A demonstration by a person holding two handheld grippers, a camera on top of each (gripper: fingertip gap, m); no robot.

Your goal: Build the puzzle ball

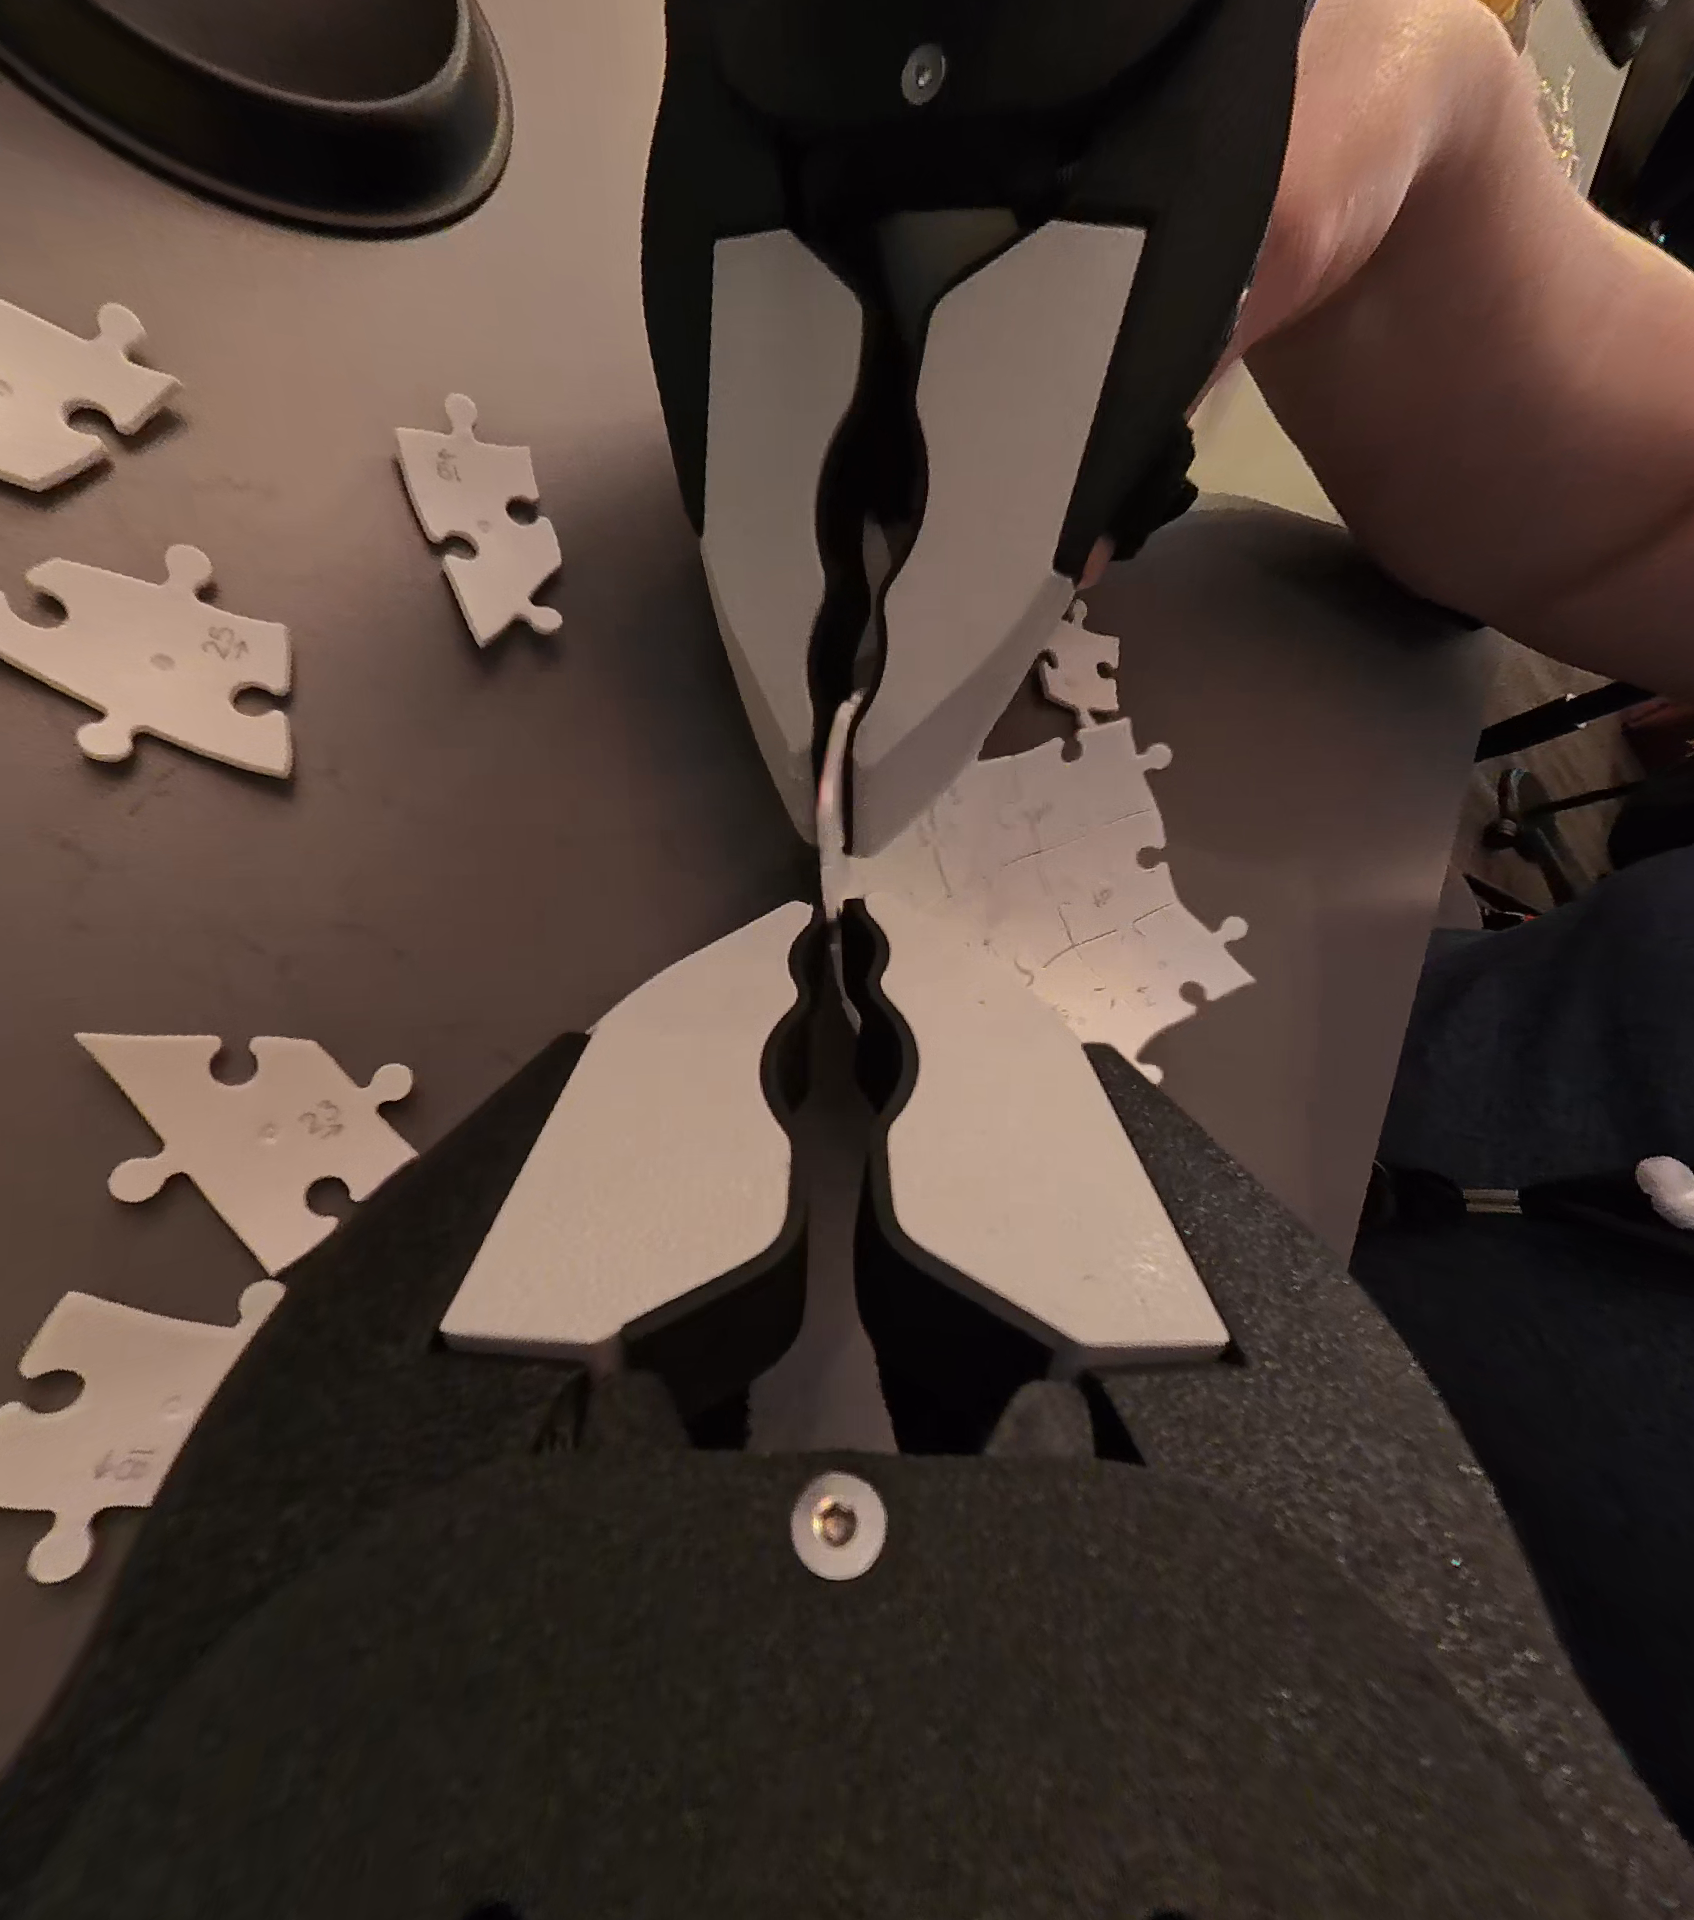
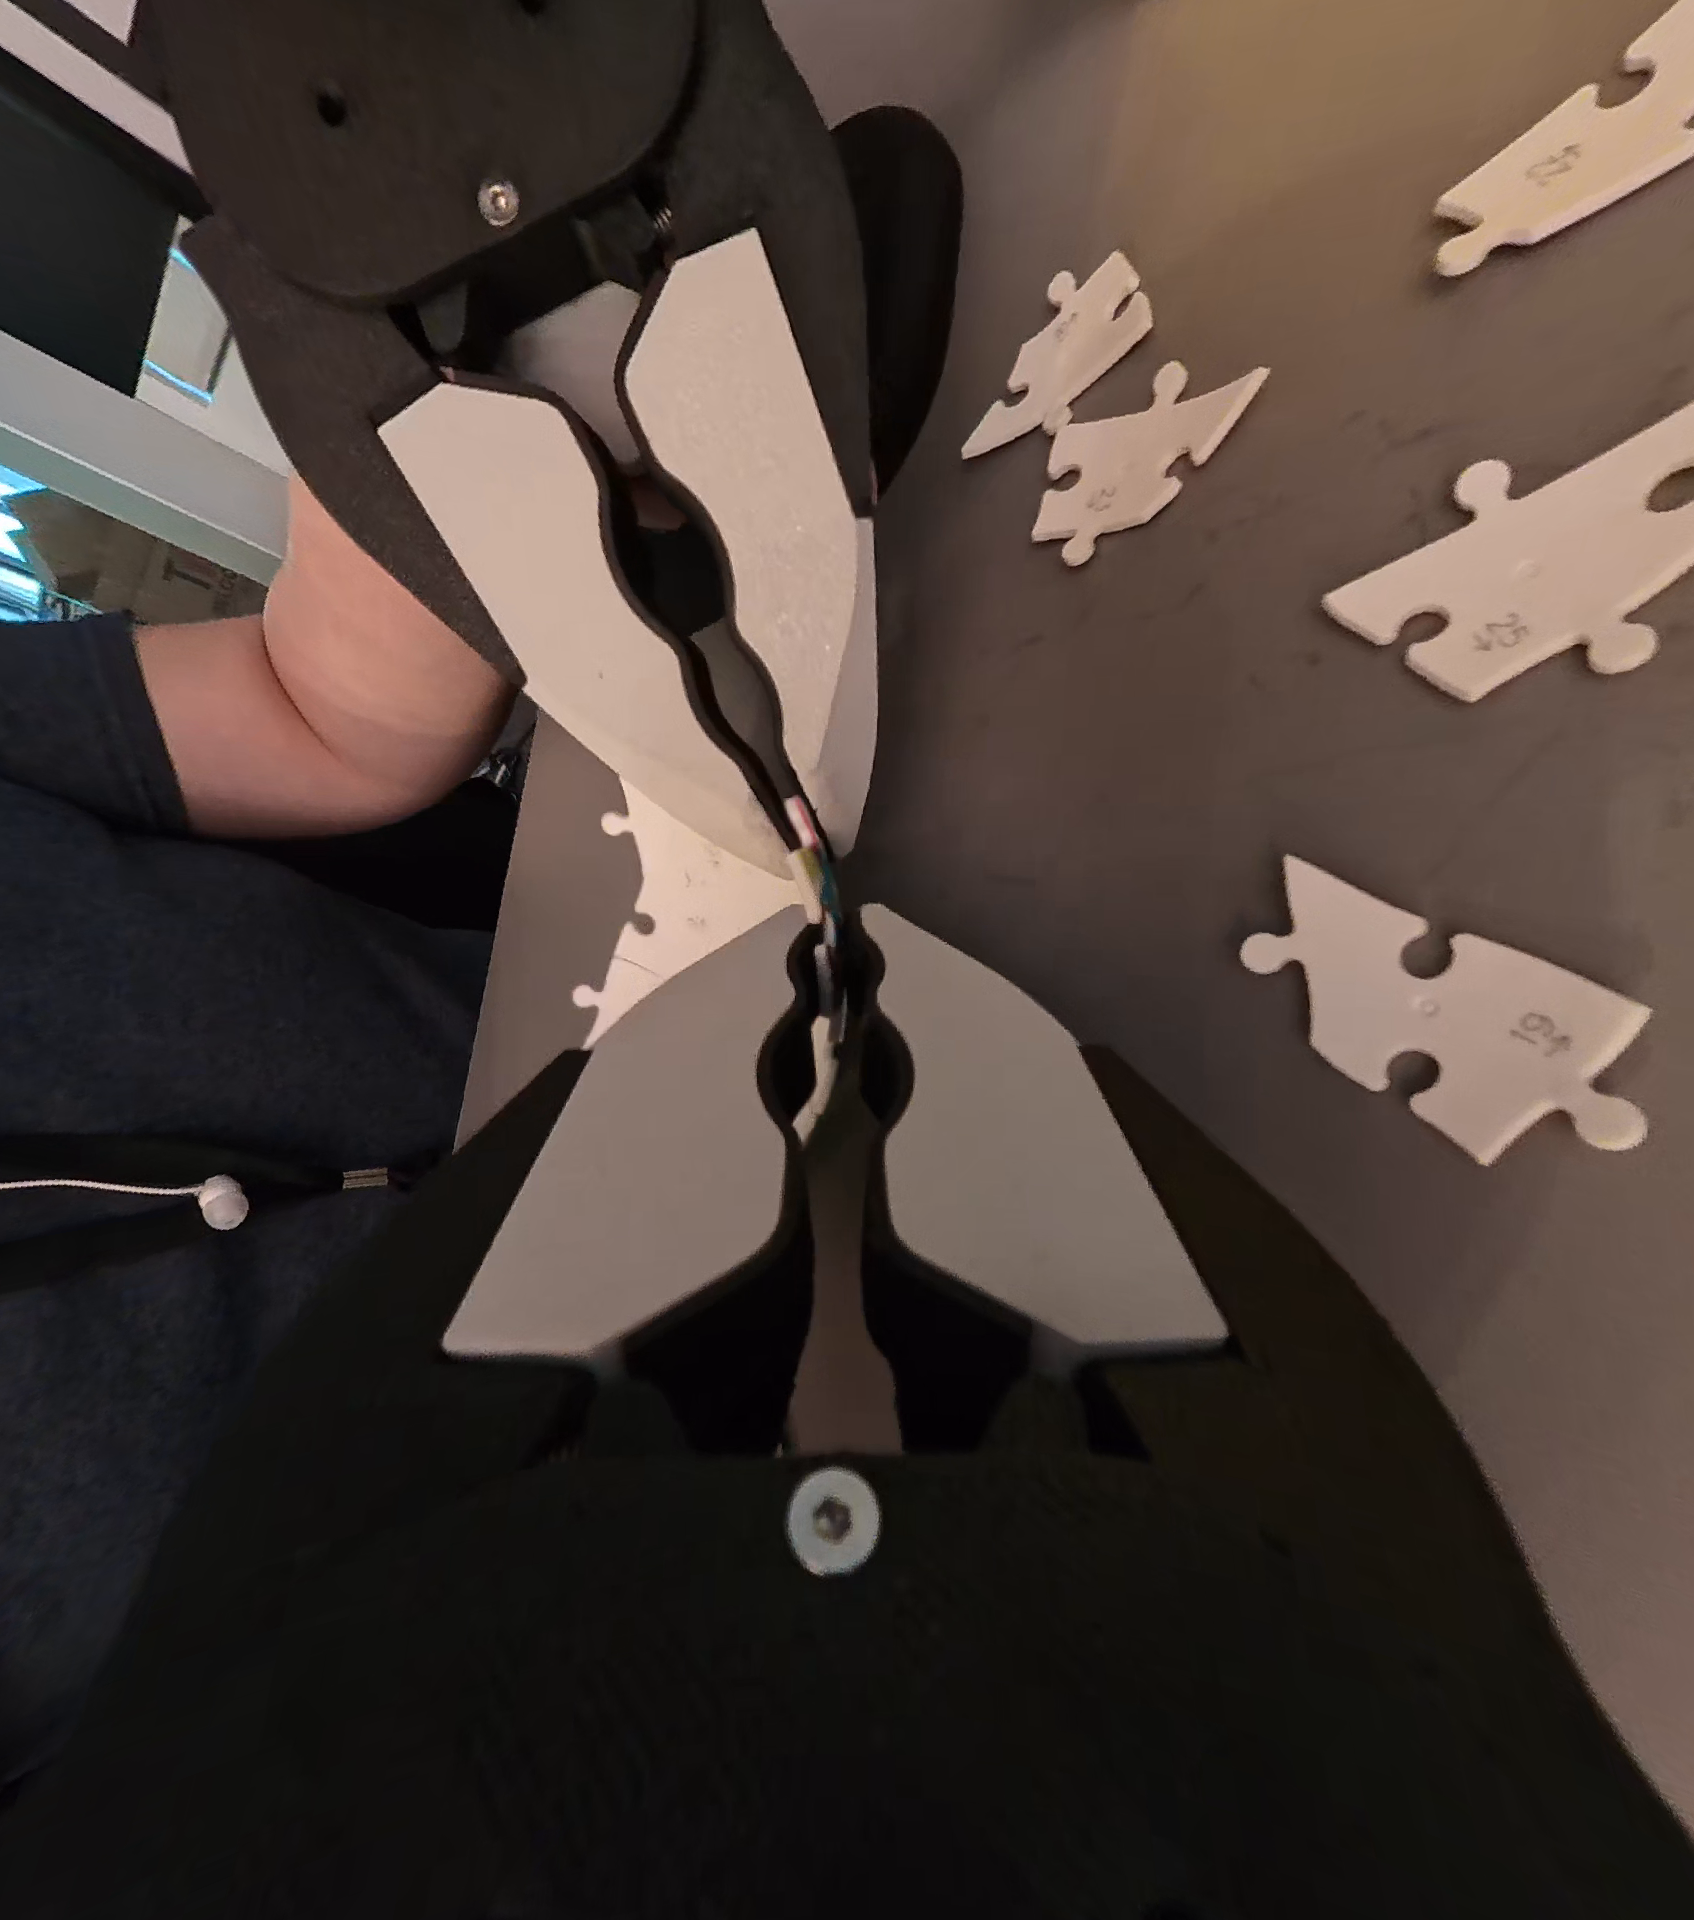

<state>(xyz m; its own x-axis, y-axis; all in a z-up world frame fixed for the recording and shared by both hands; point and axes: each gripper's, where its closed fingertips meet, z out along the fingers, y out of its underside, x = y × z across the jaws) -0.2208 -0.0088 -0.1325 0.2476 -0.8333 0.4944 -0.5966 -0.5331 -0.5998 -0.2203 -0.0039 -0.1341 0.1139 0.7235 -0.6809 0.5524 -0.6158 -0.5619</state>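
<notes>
Edgewise, puzzle piece (image 1: 838,800) upright between both hand-held grippers

A dark grey-brown surface (image 1: 510,883) carries the things. Loose white puzzle pieces lie flat on it, well apart from one another: one at the far left (image 1: 12,390), a small one (image 1: 484,520) nearer the middle, a wide one (image 1: 142,665) below those, another (image 1: 266,1138) closer in, and one at the near left edge (image 1: 84,1434) partly hidden. A joined patch of pieces (image 1: 1082,894) lies by the surface's right edge, with a small piece (image 1: 1082,665) just beyond it. A black ring-shaped thing (image 1: 303,135) rests at the far end.
</notes>
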